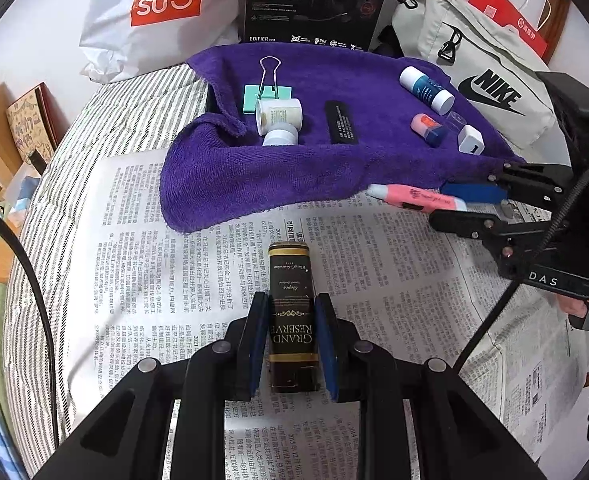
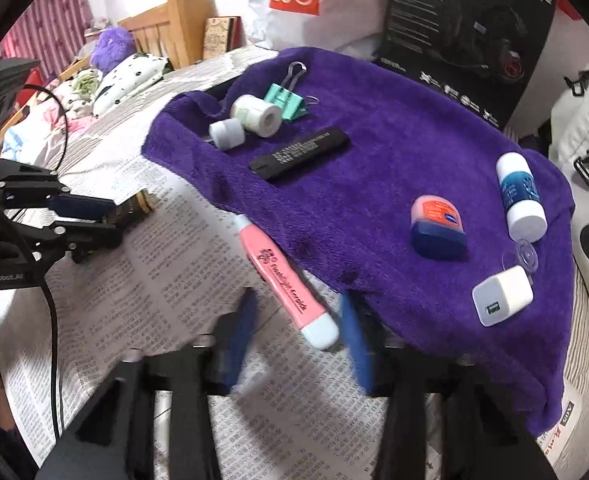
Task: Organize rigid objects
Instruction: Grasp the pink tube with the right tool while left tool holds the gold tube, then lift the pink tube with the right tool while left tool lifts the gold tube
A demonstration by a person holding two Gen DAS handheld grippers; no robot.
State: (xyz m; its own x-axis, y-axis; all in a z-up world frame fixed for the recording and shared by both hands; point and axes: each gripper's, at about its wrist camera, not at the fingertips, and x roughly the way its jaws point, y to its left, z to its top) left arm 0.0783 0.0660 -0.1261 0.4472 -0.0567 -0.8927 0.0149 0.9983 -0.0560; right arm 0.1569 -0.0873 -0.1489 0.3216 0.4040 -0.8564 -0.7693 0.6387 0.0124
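Observation:
My left gripper (image 1: 291,302) is shut on a dark "Grand Reserve" tin (image 1: 290,276) that lies on the newspaper (image 1: 374,272). A pink highlighter (image 1: 410,198) (image 2: 282,276) lies at the edge of the purple towel (image 1: 294,176). My right gripper (image 1: 440,204) (image 2: 298,320) holds its pale cap end; in the left wrist view the pads sit against it, while its own view is blurred. On the towel lie a green binder clip (image 2: 286,100), a white roll (image 2: 256,114), a black stick (image 2: 300,154), a blue-white bottle (image 2: 520,200), a lip-balm tin (image 2: 438,228) and a white charger (image 2: 502,296).
Behind the towel stand a white Miniso bag (image 1: 154,12), a black headset box (image 1: 314,0) and a pale Nike bag (image 1: 474,68). Striped bedding (image 1: 134,120) lies under the newspaper. A black cable (image 2: 54,340) hangs at the left.

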